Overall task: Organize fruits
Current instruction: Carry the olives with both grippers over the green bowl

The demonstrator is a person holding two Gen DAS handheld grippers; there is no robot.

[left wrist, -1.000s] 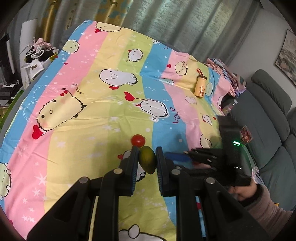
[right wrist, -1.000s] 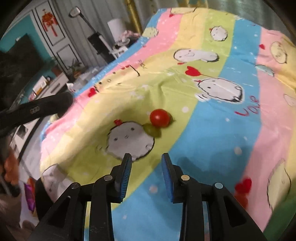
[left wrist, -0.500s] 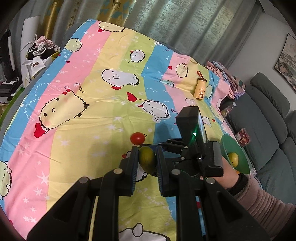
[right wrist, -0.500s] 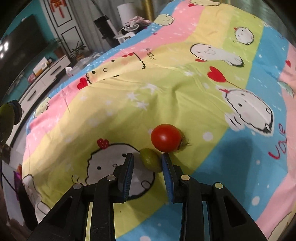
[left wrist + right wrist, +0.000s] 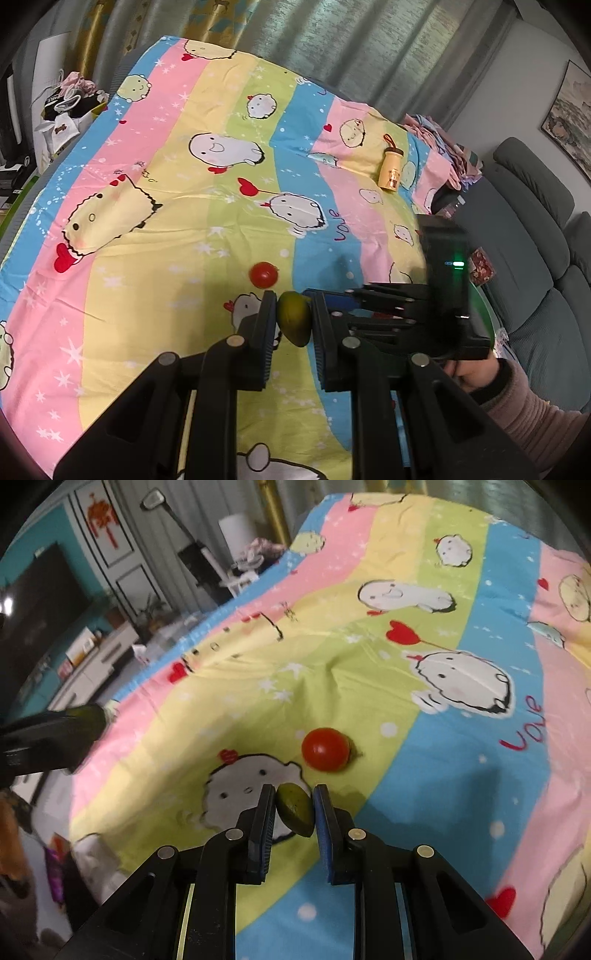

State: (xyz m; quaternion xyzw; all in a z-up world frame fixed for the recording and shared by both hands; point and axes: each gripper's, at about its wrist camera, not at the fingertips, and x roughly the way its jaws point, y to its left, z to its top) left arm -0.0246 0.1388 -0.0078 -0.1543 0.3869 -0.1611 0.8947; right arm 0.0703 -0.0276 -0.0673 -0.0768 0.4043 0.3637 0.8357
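Observation:
My left gripper is shut on an olive-green oval fruit, held above the cartoon bedsheet. A red tomato lies on the sheet just beyond it. In the right wrist view my right gripper is closing its jaws on a smaller green fruit, and both blue pads press on it. The tomato sits just ahead of these fingers. The left gripper's finger shows at the left edge with its fruit. The right gripper reaches in from the right, held by a hand.
An orange bottle lies far right on the sheet. A green plate's rim peeks out behind the right gripper. A grey sofa runs along the right. Bags and clutter stand off the bed's left side.
My right gripper came forward to the small green fruit beside the tomato and closed on it. The left gripper stayed put with its green fruit.

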